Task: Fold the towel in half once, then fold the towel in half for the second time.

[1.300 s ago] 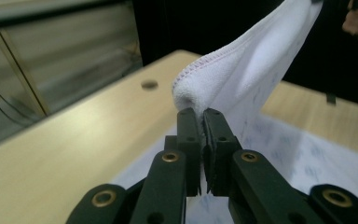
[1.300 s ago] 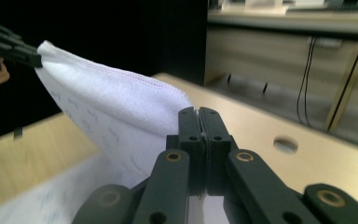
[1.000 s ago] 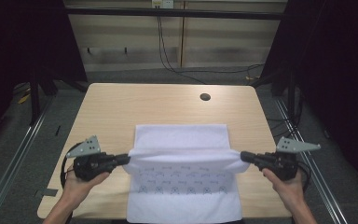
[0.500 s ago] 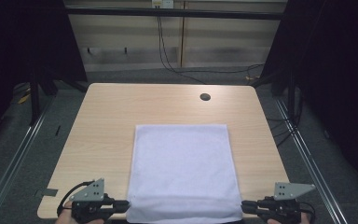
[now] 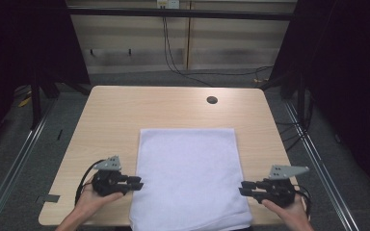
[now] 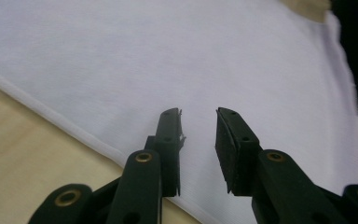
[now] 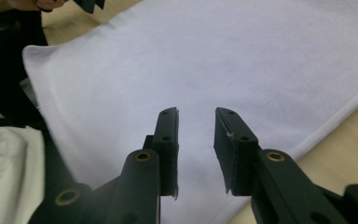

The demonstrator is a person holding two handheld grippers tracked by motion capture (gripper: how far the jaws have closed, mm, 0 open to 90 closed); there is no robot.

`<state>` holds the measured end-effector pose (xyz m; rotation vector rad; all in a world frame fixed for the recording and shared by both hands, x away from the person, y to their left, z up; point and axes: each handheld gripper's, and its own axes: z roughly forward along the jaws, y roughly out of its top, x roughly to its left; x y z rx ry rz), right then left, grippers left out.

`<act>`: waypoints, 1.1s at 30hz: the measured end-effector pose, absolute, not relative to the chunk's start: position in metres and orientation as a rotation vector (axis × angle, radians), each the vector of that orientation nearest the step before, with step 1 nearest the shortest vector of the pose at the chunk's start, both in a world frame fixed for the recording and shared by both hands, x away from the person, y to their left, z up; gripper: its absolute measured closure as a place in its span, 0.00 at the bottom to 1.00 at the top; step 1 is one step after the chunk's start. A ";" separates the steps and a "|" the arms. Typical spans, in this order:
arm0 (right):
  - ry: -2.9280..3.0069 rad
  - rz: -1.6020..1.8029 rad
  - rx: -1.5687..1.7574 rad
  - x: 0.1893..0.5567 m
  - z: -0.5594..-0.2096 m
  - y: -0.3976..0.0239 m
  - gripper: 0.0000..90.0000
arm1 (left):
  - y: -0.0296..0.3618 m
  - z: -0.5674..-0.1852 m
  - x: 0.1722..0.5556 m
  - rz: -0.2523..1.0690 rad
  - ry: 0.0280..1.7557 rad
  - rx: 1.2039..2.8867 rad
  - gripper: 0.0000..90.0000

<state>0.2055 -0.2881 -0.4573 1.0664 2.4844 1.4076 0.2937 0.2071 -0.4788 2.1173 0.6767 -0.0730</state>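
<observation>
A white cloth (image 5: 189, 178) lies flat on the wooden table (image 5: 125, 110), its near end reaching the table's front edge. My left gripper (image 5: 138, 183) sits at the cloth's left edge and my right gripper (image 5: 243, 187) at its right edge, both pointing inward. In the left gripper view the left gripper (image 6: 198, 130) hovers over the cloth (image 6: 168, 56) with a bare gap between its jaws. The right gripper (image 7: 196, 128) stands the same way above the cloth (image 7: 223, 56). Both pairs of jaws have just been opening, with nothing between them.
A dark round hole (image 5: 212, 100) sits near the table's far edge. Bare wood lies beyond and to both sides of the cloth. Metal floor rails (image 5: 24, 144) run along both sides of the table. White fabric (image 7: 4, 158) hangs below the front edge.
A second ago both grippers held a cloth edge raised at mid-table. They drew it to the front edge, laid the cloth flat, let go and now sit at its sides.
</observation>
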 end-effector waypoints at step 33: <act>2.593 1.013 1.167 0.274 -0.492 -0.248 0.88 | 0.190 -0.498 0.313 -0.017 0.742 2.225 0.96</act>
